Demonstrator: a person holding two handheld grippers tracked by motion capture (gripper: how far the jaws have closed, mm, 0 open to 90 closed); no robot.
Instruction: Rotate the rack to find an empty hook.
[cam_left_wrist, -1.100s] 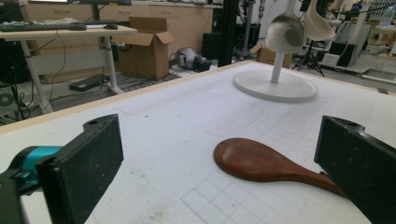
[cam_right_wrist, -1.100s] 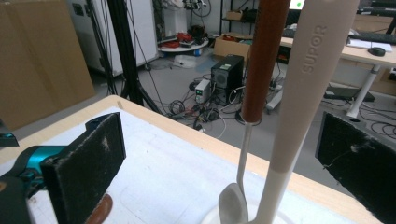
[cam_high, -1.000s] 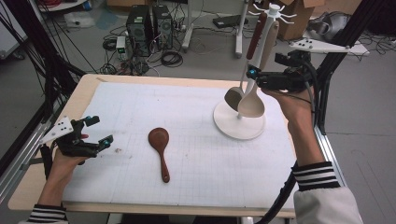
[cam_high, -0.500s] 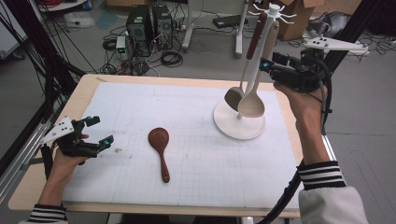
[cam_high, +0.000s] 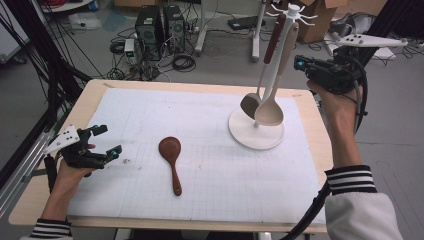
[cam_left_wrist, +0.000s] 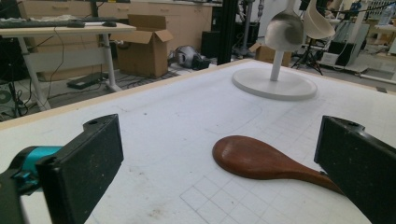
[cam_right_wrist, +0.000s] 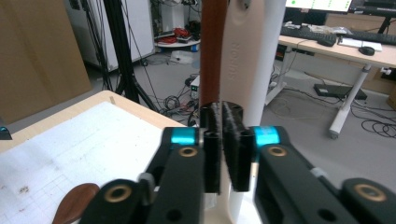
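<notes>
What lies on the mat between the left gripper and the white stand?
In the high view, the brown wooden spoon lies flat between the left gripper and the white stand; the remaining mat is bare.

Floor (cam_high: 210, 60): grey, strewn with cables.
Furniture: desk (cam_left_wrist: 60, 30) bearing keyboard; wooden cabinets (cam_left_wrist: 159, 16).
Boxes: cardboard box (cam_left_wrist: 144, 44) on floor.

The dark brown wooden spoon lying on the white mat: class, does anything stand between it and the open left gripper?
Nothing visible does. Bare white mat lies between the left gripper and the dark brown wooden spoon; its jaws frame it in the left gripper view.
</notes>
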